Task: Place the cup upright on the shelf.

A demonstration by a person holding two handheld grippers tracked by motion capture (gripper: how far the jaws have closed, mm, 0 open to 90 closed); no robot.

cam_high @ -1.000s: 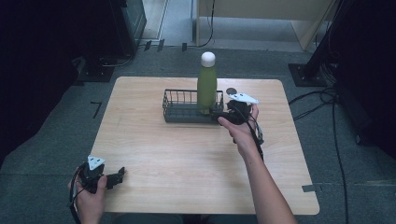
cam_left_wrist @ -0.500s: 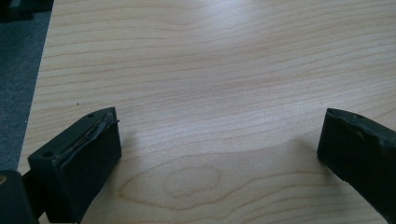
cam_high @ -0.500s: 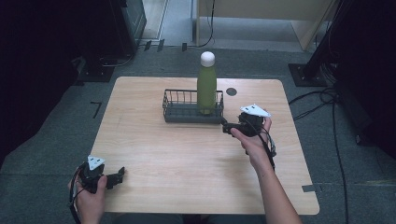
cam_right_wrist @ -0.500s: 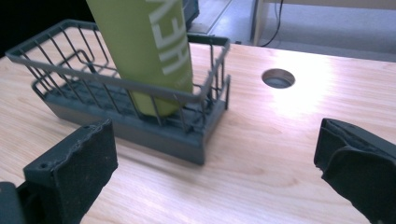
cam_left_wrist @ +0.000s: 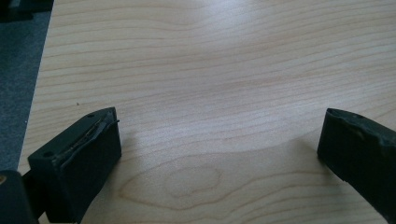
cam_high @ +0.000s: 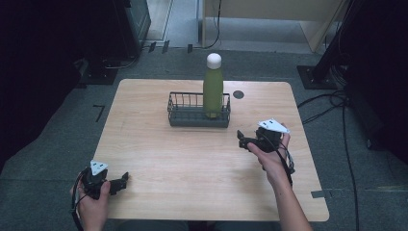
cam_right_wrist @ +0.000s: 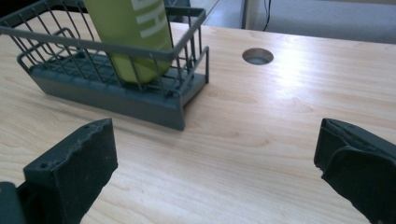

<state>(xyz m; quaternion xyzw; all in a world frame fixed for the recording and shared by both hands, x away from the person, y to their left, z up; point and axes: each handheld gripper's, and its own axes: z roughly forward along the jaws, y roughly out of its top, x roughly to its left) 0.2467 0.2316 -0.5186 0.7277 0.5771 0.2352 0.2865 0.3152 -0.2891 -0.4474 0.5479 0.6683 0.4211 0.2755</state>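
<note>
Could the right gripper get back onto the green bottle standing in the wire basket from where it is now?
Probably yes: the right gripper is open, and bare table lies between it and the green bottle, whose body rises above the grey wire basket.

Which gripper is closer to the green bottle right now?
The right. The right gripper is open just in front of the basket holding the bottle, toward its right end. The left gripper is open at the table's near left corner, far from it.
</note>
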